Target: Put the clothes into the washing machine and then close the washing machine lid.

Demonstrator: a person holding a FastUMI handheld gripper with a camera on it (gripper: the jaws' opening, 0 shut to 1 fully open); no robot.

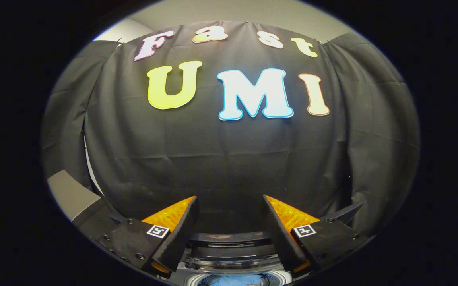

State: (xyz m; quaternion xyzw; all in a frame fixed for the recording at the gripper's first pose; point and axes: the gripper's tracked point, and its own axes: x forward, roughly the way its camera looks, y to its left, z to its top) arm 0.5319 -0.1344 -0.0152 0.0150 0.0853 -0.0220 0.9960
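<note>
My gripper [229, 204] is open, its two fingers spread wide with nothing between them, pointing at the black cloth wall. Low between the fingers sits the washing machine [233, 254], seen from above: its dark raised lid [231, 238] stands behind the round drum opening. A piece of light blue clothing [235, 280] lies inside the drum, just beneath the gripper. The gripper hangs above the machine and touches none of it.
The black cloth wall [229, 159] stands close behind the machine and wraps around on both sides. A grey ledge [68, 192] juts out to the left of the fingers.
</note>
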